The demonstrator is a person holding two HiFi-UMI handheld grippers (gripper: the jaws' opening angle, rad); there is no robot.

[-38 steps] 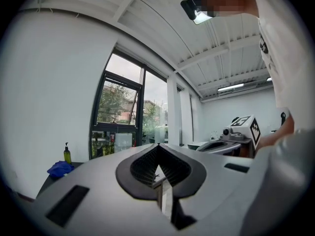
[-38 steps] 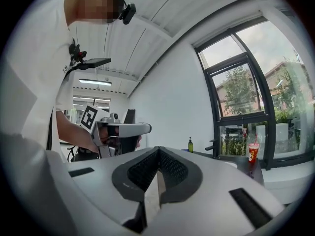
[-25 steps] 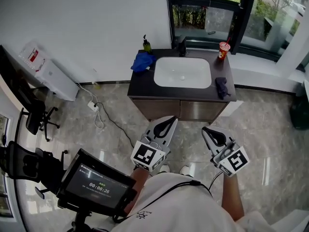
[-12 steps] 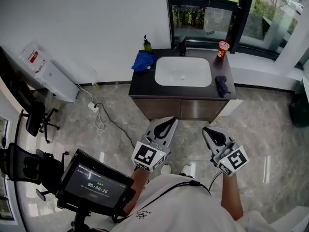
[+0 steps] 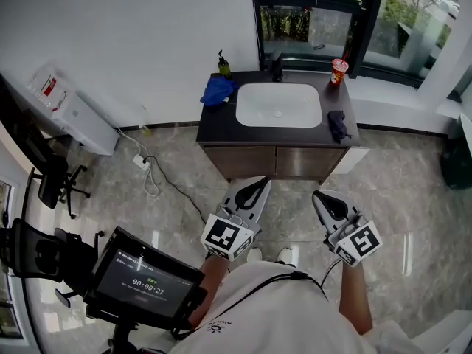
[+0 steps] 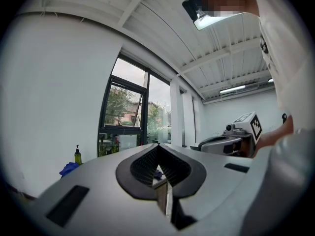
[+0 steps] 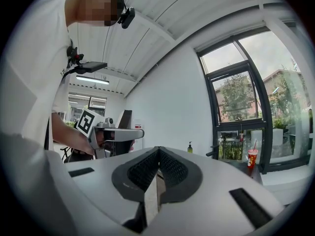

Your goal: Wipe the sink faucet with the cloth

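The dark sink counter (image 5: pixel 214 124) with its white basin (image 5: pixel 279 105) stands across the floor, far from both grippers. A black faucet (image 5: pixel 276 66) rises behind the basin. A blue cloth (image 5: pixel 218 91) lies bunched at the counter's left, and a dark cloth (image 5: pixel 338 126) lies at its right. My left gripper (image 5: pixel 259 184) and right gripper (image 5: pixel 324 198) are held level side by side, pointing at the counter. Both are shut with nothing between the jaws, as their own views show at the left gripper (image 6: pixel 158 145) and the right gripper (image 7: pixel 158 149).
A soap bottle (image 5: pixel 223 65) and a red cup with a straw (image 5: pixel 339 72) stand at the counter's back. Tall windows lie behind it. A white box (image 5: pixel 77 116), office chairs (image 5: pixel 55 179) and a floor cable (image 5: pixel 158 179) are at the left. A screen (image 5: pixel 147 279) sits near my left arm.
Both grippers have kept their places. The head view has tilted very slightly, so the counter sits a touch higher.
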